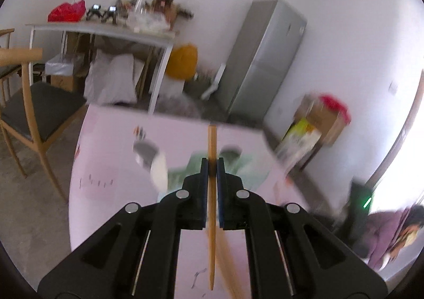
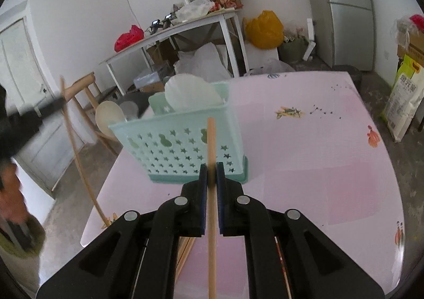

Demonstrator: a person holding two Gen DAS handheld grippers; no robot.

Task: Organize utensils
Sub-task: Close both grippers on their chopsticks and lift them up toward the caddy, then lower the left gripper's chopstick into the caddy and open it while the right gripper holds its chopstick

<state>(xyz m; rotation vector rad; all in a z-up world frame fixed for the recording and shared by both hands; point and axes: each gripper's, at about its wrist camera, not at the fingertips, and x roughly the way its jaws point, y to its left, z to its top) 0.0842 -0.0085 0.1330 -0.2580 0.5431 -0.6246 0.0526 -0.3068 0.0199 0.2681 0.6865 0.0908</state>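
The left gripper [image 1: 211, 166] is clenched on a wooden chopstick [image 1: 212, 193], and the right gripper [image 2: 211, 170] likewise pinches its own chopstick [image 2: 211, 206]. Each stick runs lengthwise between the pads, one end pointing forward past the fingertips above the pink table [image 2: 318, 166]. The left view is blurred; the mint utensil basket [image 2: 182, 150] there is only a smear.

Two thin wooden chopsticks [image 2: 211, 145], one clamped in each tongs; one mint-green perforated plastic basket [image 2: 182, 148] just beyond.
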